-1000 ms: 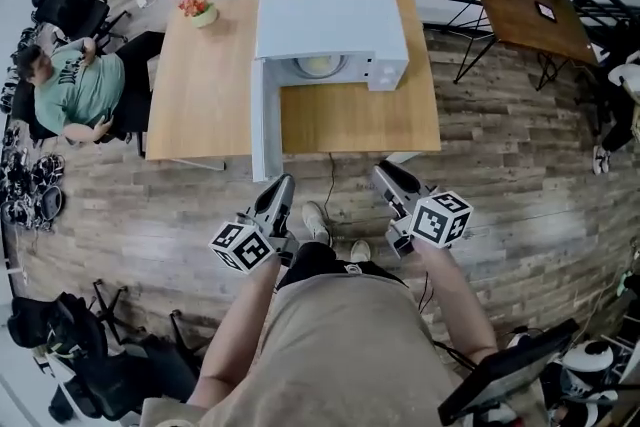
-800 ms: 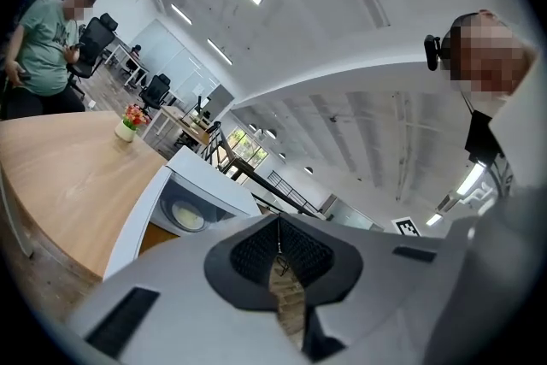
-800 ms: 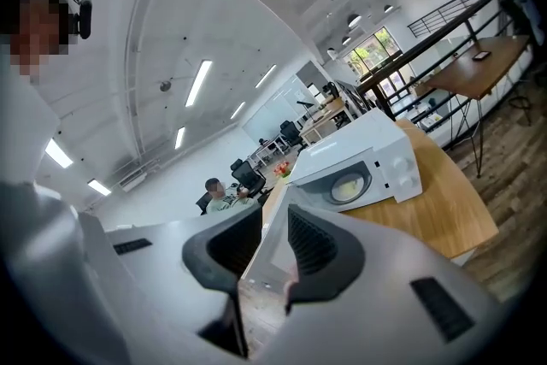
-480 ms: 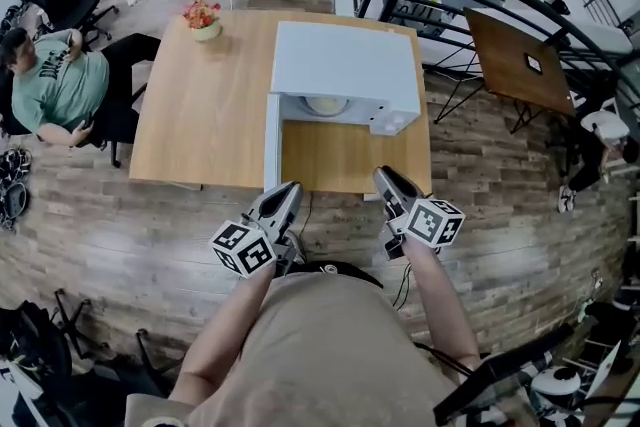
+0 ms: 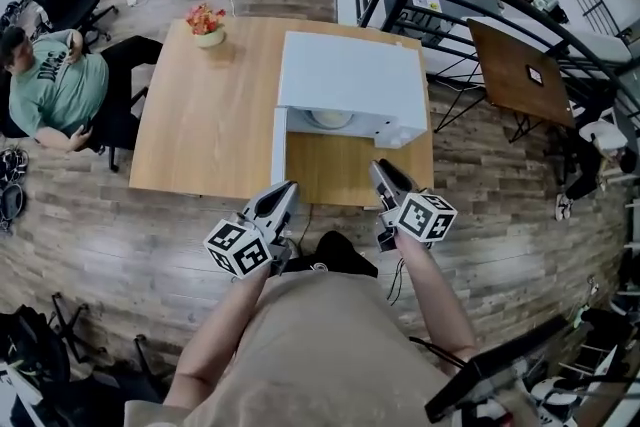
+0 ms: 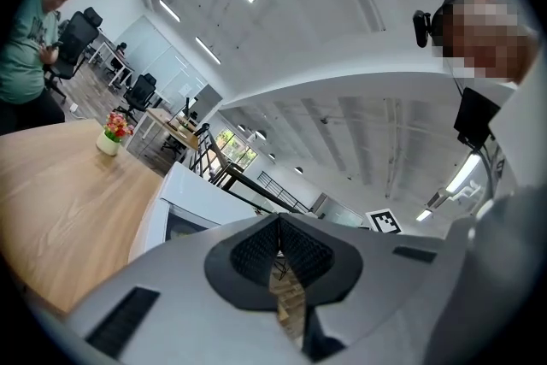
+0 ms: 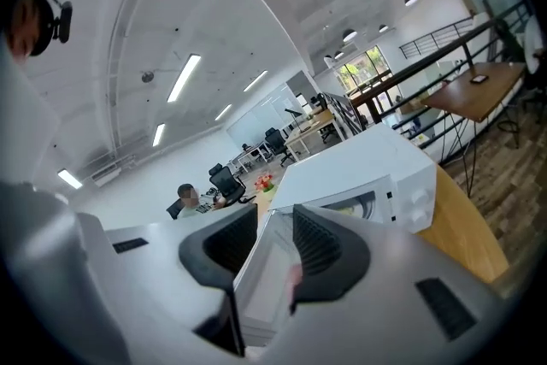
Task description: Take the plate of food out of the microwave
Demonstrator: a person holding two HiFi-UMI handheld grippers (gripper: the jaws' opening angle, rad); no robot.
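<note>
Now the wooden table (image 5: 200, 115) fills more of the head view than it did a second ago, since the person has stepped up to it; the white microwave (image 5: 350, 75) stands on its right half, and everything else is best placed from that box; its door (image 5: 279, 150) is already swung wide, hinged at the microwave's left front corner and jutting toward the person; a seated person (image 5: 60, 85) is well off to the microwave's left, beyond the table. The left gripper (image 5: 283, 187) has come in to just short of the door's outer end, its fingers clenched together on nothing; the right gripper (image 5: 380, 167) now sits in front of the microwave's open mouth, near but not in it, and its jaws have just been parting, with nothing between them. The plate of food (image 5: 330, 119) still rests inside the microwave's cavity, untouched; a small flower pot (image 5: 207, 25) sits off the microwave's far left corner. Judging by this, the approach is nearly over and the reach into the cavity comes next, probably with the right gripper.
</note>
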